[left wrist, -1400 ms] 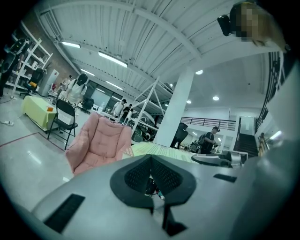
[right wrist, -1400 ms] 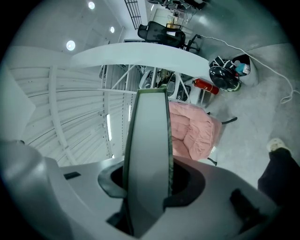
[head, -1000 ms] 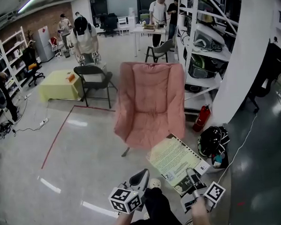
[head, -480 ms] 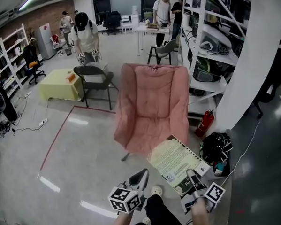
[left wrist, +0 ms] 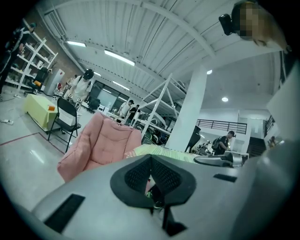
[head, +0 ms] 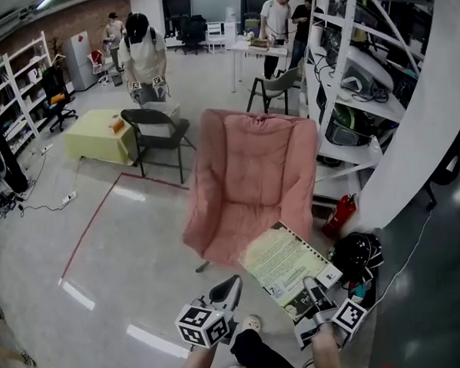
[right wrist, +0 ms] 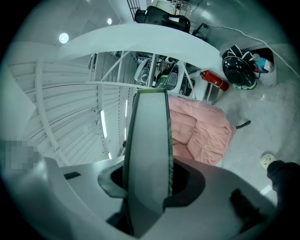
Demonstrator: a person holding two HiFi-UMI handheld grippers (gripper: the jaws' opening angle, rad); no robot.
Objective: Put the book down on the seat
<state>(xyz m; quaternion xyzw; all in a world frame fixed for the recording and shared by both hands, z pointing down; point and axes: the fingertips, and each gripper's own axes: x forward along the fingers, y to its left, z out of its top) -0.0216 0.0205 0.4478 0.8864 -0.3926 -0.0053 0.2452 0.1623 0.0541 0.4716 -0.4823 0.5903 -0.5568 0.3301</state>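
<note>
A pink padded chair [head: 249, 186] stands ahead of me on the floor, its seat bare. My right gripper [head: 312, 290] is shut on the lower corner of a spiral-bound book [head: 284, 260] with a pale yellow-green cover, held low in front of the chair's right front edge. In the right gripper view the book [right wrist: 147, 150] runs edge-on between the jaws, with the chair [right wrist: 199, 131] behind it. My left gripper [head: 231, 287] hovers left of the book, jaws together, holding nothing. The left gripper view shows the chair [left wrist: 98, 145] and the book's edge [left wrist: 164, 151] beyond the pads.
A black folding chair [head: 154, 133] and a yellow-covered table [head: 97, 136] stand behind the pink chair at left, a person [head: 145, 57] beyond them. At right are metal shelving [head: 363, 80], a white pillar [head: 413, 147], a red fire extinguisher [head: 339, 214] and a black helmet [head: 357, 253].
The pink chair has grown larger and closer in the head view. The book stays in the right gripper at the same spot, and the left gripper has barely shifted.
</note>
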